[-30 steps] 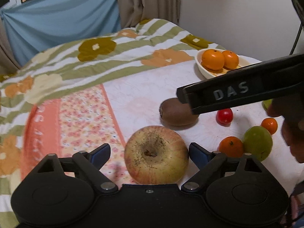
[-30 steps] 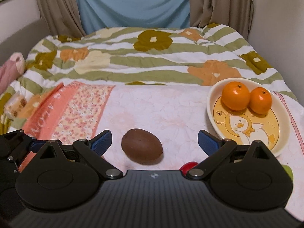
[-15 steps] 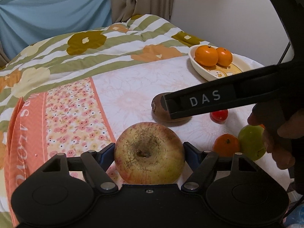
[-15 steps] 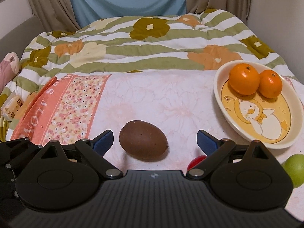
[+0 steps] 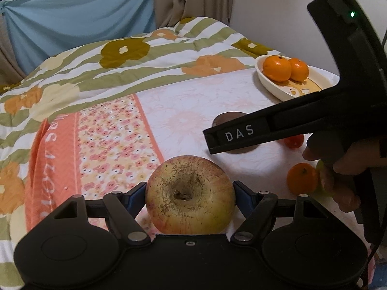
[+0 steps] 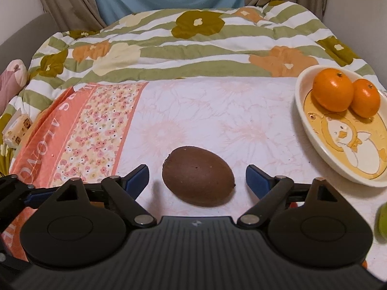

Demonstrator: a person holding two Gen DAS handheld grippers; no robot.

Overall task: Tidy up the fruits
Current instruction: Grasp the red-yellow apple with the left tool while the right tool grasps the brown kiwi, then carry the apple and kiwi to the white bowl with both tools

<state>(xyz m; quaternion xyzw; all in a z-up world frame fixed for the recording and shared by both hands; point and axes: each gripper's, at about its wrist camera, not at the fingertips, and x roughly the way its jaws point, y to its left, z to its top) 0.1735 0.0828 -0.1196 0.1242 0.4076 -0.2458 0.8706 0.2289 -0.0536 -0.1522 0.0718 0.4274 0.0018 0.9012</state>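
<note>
A yellow-red apple [image 5: 190, 198] sits stem end up between the blue pads of my left gripper [image 5: 190, 191], which is shut on it just above the flowered bedspread. A brown kiwi [image 6: 198, 181] lies on the white cloth between the fingers of my right gripper [image 6: 197, 172]. Those jaws are closing, with a gap on each side of the kiwi. In the left wrist view that gripper's black arm marked DAS [image 5: 239, 133] hides most of the kiwi. A cream duck-print bowl [image 6: 300, 106] at the right holds two oranges [image 6: 332, 89].
A small orange [image 5: 302, 178], a red tomato [image 5: 293, 141] and a green fruit [image 6: 382, 217] lie at the right, by the person's hand [image 5: 343, 166]. A striped flowered quilt [image 6: 193, 43] covers the far bed. A tissue pack [image 6: 17, 130] lies at the left edge.
My left jaws have closed onto the apple and stayed there. My right gripper has come down closer to the kiwi, and its jaws have narrowed a little.
</note>
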